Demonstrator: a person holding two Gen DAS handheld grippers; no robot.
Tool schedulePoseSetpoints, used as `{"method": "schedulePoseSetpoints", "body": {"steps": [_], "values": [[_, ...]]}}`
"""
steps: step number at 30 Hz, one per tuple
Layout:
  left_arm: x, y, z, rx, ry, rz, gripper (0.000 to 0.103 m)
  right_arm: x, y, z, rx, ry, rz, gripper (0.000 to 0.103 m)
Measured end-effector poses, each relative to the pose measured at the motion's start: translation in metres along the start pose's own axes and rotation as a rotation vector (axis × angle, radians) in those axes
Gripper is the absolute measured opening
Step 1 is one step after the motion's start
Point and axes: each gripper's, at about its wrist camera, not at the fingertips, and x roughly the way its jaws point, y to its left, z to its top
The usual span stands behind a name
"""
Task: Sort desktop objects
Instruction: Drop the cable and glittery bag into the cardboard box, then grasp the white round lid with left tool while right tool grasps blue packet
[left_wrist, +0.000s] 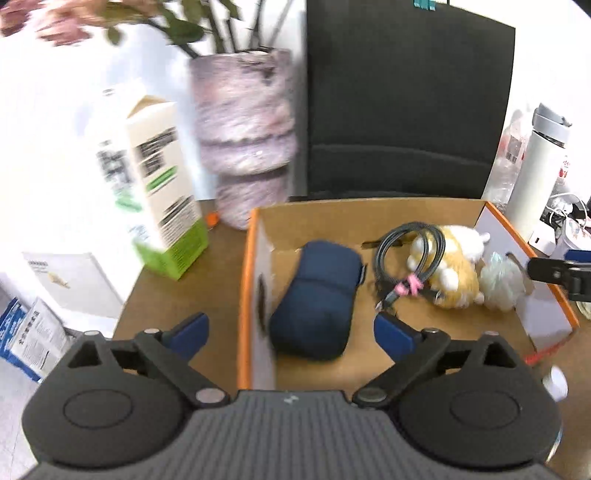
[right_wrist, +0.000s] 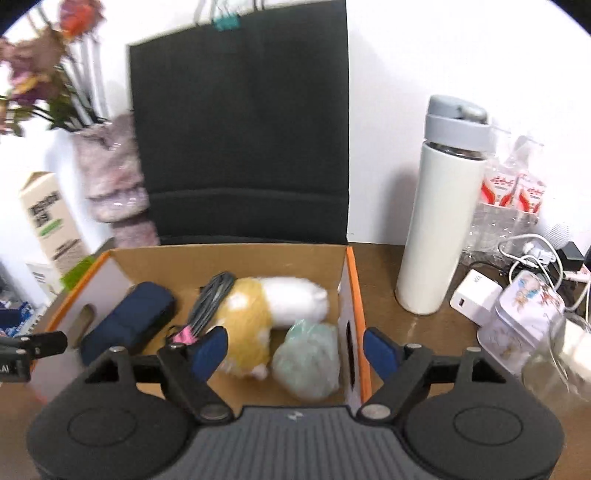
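An orange-edged cardboard box (left_wrist: 255, 221) (right_wrist: 352, 273) sits on the brown desk. In it lie a navy pouch (left_wrist: 316, 299) (right_wrist: 127, 321), a coiled dark cable (left_wrist: 406, 258) (right_wrist: 212, 299) with a pink tie, a yellow-and-white plush toy (left_wrist: 456, 269) (right_wrist: 255, 317) and a pale green crumpled bag (left_wrist: 502, 280) (right_wrist: 308, 354). My left gripper (left_wrist: 291, 332) is open and empty, straddling the box's left wall near the pouch. My right gripper (right_wrist: 293, 347) is open and empty, straddling the box's right wall above the green bag.
A black paper bag (right_wrist: 240, 129) stands behind the box. A pink vase (left_wrist: 243, 136) and a green-and-white carton (left_wrist: 162, 192) stand left. A white bottle (right_wrist: 439, 221), white charger (right_wrist: 474, 301), decorated tin (right_wrist: 517, 325), cables and a clear glass (right_wrist: 554, 362) crowd the right.
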Motion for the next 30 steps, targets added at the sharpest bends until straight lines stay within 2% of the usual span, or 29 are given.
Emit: {"method": "schedulePoseSetpoints", "body": {"steps": [3,7,12,14,17,21,24,26,28,30], "values": [[-0.018,0.003,-0.029,-0.016,-0.024,0.014,0.101,-0.023,0.002,-0.024,0.016,-0.018,0.025,0.080],[-0.039,0.005,-0.077,-0.040,-0.075,-0.049,0.103,-0.051,0.010,-0.068,0.032,-0.039,0.056,0.083],[-0.063,0.000,-0.148,-0.023,0.014,-0.040,0.103,-0.083,0.023,-0.137,0.046,-0.037,0.101,0.084],[-0.081,-0.002,-0.176,-0.040,0.009,-0.044,0.103,-0.095,0.027,-0.166,0.039,-0.019,0.100,0.084],[-0.109,-0.006,-0.209,-0.074,-0.033,-0.097,0.103,-0.115,0.029,-0.205,0.053,0.001,0.104,0.084],[-0.132,-0.013,-0.236,-0.053,-0.110,-0.129,0.103,-0.139,0.028,-0.239,0.079,-0.029,0.159,0.085],[-0.138,-0.020,-0.245,0.005,-0.151,-0.097,0.103,-0.151,0.031,-0.255,0.059,-0.071,0.125,0.089],[-0.141,-0.024,-0.248,0.027,-0.172,-0.117,0.103,-0.154,0.035,-0.261,0.029,-0.054,0.117,0.089],[-0.137,-0.027,-0.250,0.037,-0.160,-0.136,0.103,-0.156,0.038,-0.264,0.005,-0.060,0.132,0.089],[-0.134,-0.028,-0.250,0.045,-0.140,-0.119,0.103,-0.158,0.040,-0.265,-0.001,-0.079,0.118,0.089]]}}
